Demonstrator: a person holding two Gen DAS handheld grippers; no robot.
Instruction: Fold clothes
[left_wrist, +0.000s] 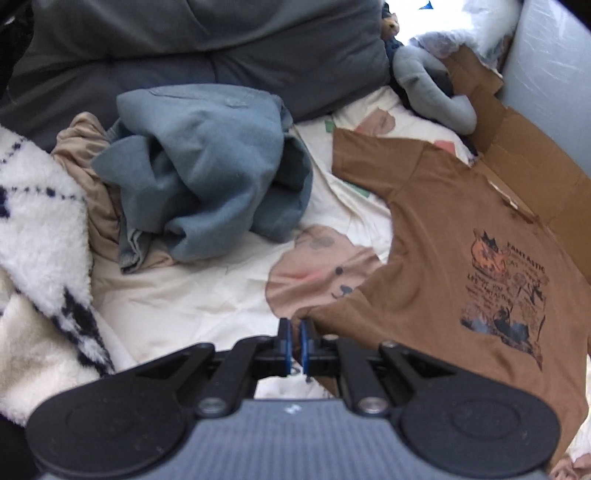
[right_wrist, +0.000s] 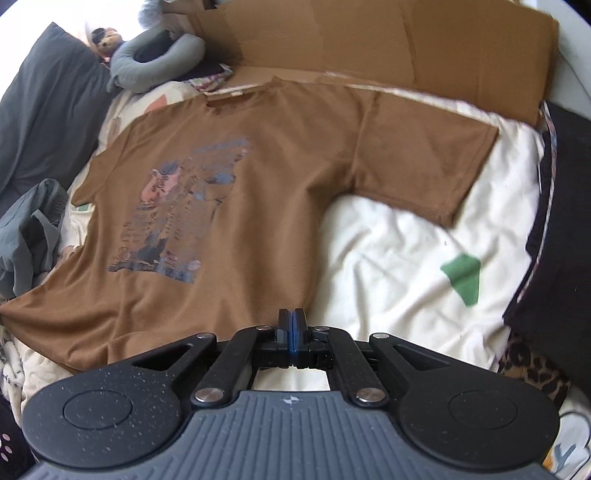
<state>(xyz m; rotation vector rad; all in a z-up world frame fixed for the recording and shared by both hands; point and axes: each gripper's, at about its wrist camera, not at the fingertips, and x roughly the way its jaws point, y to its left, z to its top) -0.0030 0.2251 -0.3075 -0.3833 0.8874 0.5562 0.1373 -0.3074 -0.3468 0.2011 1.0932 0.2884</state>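
A: Where's the shirt?

B: The brown T-shirt (right_wrist: 258, 177) lies spread face up on the bed's cream quilt (right_wrist: 388, 251), print showing. In my right wrist view it fills the middle, collar at 12 o'clock against the cardboard (right_wrist: 369, 40), one sleeve out toward 2 o'clock. In the left wrist view it sits at 3 o'clock, the other sleeve pointing to 12.

A: Left gripper?

B: My left gripper (left_wrist: 294, 334) is nearly closed, only a sliver between the blue pads. The shirt's hem corner comes right up to the tips and looks pinched and pulled taut there, though the picture is a bit soft at that spot.

A: And the right one?

B: My right gripper (right_wrist: 291, 325) is fully closed, pads pressed together. The shirt's side edge runs down to the tips at 6 o'clock in that view. I can't tell whether any cloth is caught between the pads or merely lies behind them.

A: What else is on the bed?

B: From the left wrist, a crumpled blue garment (left_wrist: 207, 173) at 10 o'clock, a tan one (left_wrist: 83, 155) beside it, a fleecy white blanket (left_wrist: 40, 221) at 9. A dark grey pillow (left_wrist: 207, 48) lies across 12, and a grey plush (left_wrist: 428, 85) at 1 o'clock, touching the cardboard. From the right wrist, a black cloth (right_wrist: 554, 229) at 3 o'clock.
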